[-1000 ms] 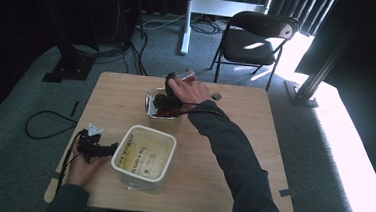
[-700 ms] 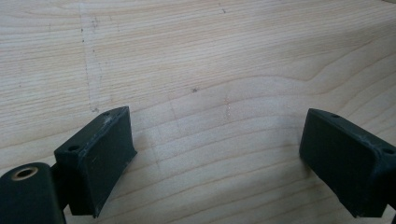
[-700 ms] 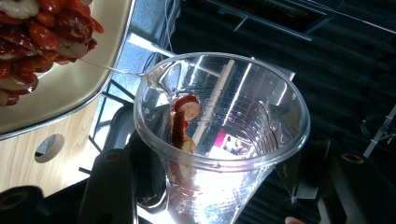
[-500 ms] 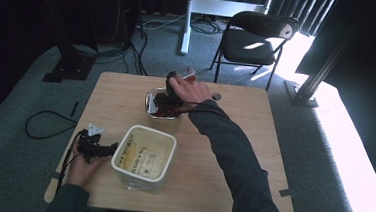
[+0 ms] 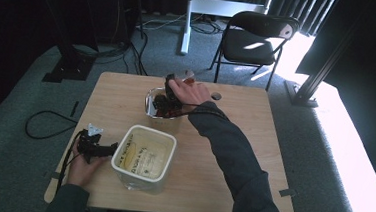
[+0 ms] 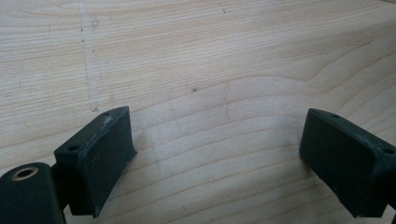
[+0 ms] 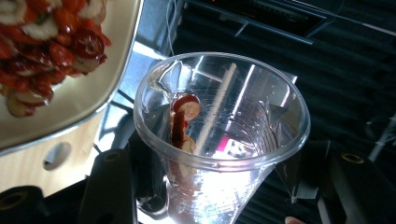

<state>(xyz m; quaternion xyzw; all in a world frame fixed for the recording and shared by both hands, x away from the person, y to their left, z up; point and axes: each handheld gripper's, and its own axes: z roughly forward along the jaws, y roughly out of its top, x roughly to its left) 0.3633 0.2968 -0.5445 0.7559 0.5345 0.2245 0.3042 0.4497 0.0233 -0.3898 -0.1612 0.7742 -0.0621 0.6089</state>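
at the far middle of the table (image 5: 232, 154), the right gripper (image 5: 173, 91) holds a clear plastic cup (image 7: 219, 135) over the metal bowl (image 5: 152, 99). its jaws are clamped on the sides of the cup. in the right gripper view the cup is tipped, its mouth turned toward the bowl (image 7: 100, 88), which lies just beside and a little under the rim. the bowl already has many red and pale slices (image 7: 42, 42) in it, and a few slices (image 7: 182, 121) are sticking to the inner wall of the cup. i judge that the next move depends on this: the long axis of the cup must tilt more toward the bowl so the last slices fall in. the left gripper (image 5: 98, 147) rests near the table's front left, touching or just beside the white tub (image 5: 145, 155), jaws apart with only bare wood between them, and it is well apart from the bowl.
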